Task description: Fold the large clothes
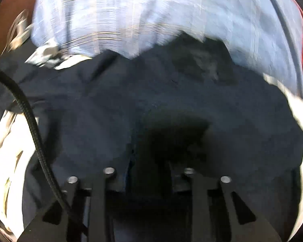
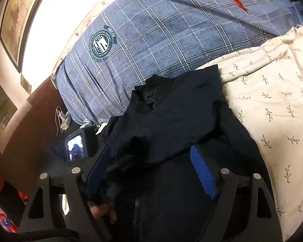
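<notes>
Dark navy jacket (image 2: 171,121) lies bunched on the bed, on the white leaf-print sheet (image 2: 272,104), just in front of a blue plaid pillow (image 2: 151,40). Right gripper (image 2: 149,173) is spread, cloth heaped between its blue pads (image 2: 202,173), not pinched. Left gripper (image 1: 149,173): tips buried in dark fabric, blurred, cannot tell. Risk: closing on the heap would likely grab several layers and fold crooked; the cable (image 1: 30,121) could snag.
</notes>
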`<state>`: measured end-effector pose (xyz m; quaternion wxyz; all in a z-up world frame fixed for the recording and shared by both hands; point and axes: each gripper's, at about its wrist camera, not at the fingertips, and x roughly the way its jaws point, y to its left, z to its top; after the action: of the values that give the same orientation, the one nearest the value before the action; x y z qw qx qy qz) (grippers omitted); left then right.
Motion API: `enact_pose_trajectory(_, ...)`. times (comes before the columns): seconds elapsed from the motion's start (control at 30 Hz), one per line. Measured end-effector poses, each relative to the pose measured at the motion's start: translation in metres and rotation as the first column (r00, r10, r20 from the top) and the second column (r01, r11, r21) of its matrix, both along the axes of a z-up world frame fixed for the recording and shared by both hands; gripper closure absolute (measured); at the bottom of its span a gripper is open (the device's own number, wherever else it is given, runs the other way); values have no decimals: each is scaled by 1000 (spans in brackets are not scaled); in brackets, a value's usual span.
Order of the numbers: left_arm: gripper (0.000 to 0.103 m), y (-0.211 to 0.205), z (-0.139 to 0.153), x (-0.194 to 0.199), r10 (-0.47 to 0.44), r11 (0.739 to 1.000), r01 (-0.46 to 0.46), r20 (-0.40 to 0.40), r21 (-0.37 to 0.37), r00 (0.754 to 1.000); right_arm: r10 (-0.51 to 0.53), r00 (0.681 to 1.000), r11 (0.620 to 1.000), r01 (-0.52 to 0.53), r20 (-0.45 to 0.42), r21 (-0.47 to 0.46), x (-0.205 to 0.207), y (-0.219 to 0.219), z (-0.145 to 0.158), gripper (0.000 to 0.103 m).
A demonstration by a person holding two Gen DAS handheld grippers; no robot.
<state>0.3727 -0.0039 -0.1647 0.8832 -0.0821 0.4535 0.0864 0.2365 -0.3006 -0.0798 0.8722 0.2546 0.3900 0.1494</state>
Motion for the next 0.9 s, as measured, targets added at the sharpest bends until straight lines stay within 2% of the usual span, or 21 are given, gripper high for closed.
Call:
enact_pose_trajectory(0.13, 75, 48, 13, -6, 99, 994, -97, 35, -57, 994, 14, 1000, 1000, -14, 12, -4, 1, 8, 0, 22)
enact_pose_trajectory(0.27, 76, 101, 11, -12, 241, 970, -241, 21, -9, 970, 44, 999, 999, -44, 6, -15, 8, 20, -7, 22)
enact_pose_trajectory(0.37, 76, 140, 0, -15, 323, 946, -323, -23, -20, 946, 71, 997, 997, -72, -10, -17, 21, 32, -15, 22)
enact_pose_trajectory(0.4, 76, 150, 0, -19, 349, 937, -349, -27, -10, 937, 84, 996, 996, -84, -13, -25, 26, 37, -17, 23)
enact_pose_trajectory(0.5, 78, 163, 13, -35, 380, 924, -380, 3, -49, 925, 123, 992, 985, -127, -40, -119, 48, 58, -25, 35)
enact_pose_trajectory(0.53, 78, 160, 22, -40, 370, 928, -368, 29, -55, 929, 129, 990, 978, -137, -60, -159, 56, 64, -29, 36)
enact_pose_trajectory(0.6, 70, 141, 42, -45, 307, 951, -300, 88, -78, 948, 130, 987, 963, -149, -95, -225, 71, 74, -40, 39)
enact_pose_trajectory(0.67, 37, 114, 58, -48, 206, 974, -188, 148, -127, 967, 121, 985, 954, -149, -120, -261, 80, 76, -47, 41)
enact_pose_trajectory(0.7, 32, 95, 63, -43, 136, 982, -111, 165, -155, 977, 121, 985, 953, -150, -124, -264, 83, 76, -49, 41)
enact_pose_trajectory(0.77, 30, 65, 61, -29, 41, 985, -13, 158, -171, 987, 105, 985, 950, -140, -138, -280, 88, 73, -52, 42)
enact_pose_trajectory(0.9, 30, 23, 37, -4, -49, 992, 57, 76, -116, 996, 90, 980, 936, -144, -176, -322, 96, 68, -62, 42)
